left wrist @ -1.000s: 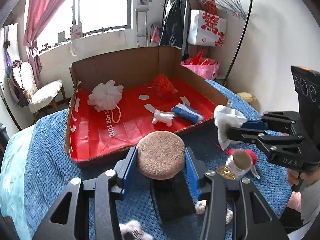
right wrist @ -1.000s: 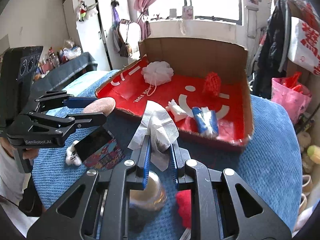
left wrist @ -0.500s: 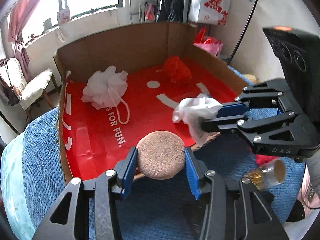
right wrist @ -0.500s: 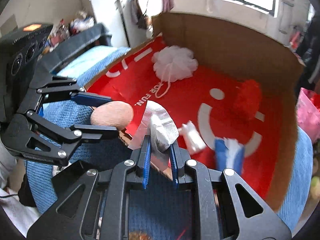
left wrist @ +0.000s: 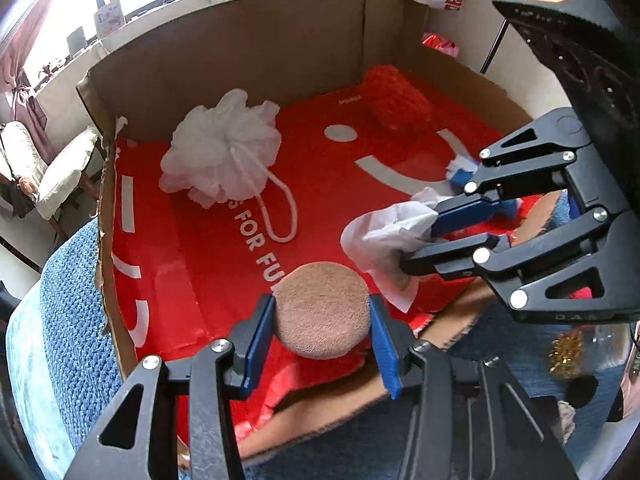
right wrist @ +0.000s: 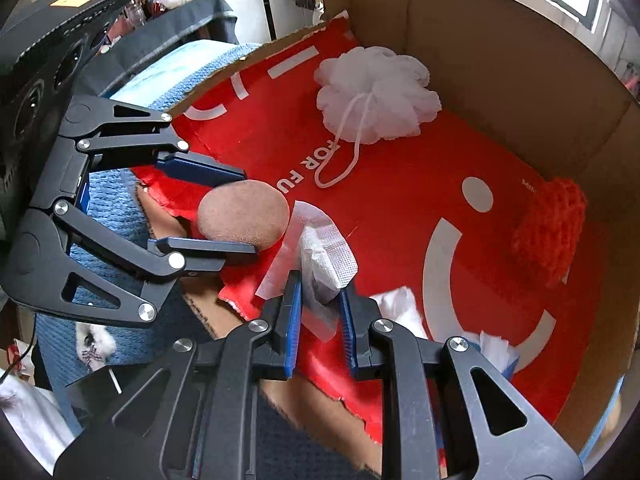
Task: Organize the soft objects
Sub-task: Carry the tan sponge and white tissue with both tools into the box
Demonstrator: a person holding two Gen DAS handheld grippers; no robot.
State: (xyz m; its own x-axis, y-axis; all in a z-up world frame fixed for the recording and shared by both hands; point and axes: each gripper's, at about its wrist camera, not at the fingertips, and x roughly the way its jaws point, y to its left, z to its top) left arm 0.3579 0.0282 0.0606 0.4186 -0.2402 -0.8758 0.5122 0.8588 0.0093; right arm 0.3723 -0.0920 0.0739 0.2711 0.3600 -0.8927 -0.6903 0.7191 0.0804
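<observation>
The left gripper (left wrist: 322,330) squeezes one round brown puff (left wrist: 322,310) over the front edge of the red-lined box (left wrist: 240,52). Just beside it, the right gripper (right wrist: 319,312) pinches one white cloth (right wrist: 326,258) tight. One white bath pouf (left wrist: 220,148) sits near the back wall, one red knit piece (left wrist: 398,100) near the back corner. The middle floor has open room.

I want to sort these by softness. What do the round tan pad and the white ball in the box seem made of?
The pad looks like foam sponge with a matte, velvety face. The white ball looks like gathered nylon mesh, ruffled and half see-through, with a cord loop.
</observation>
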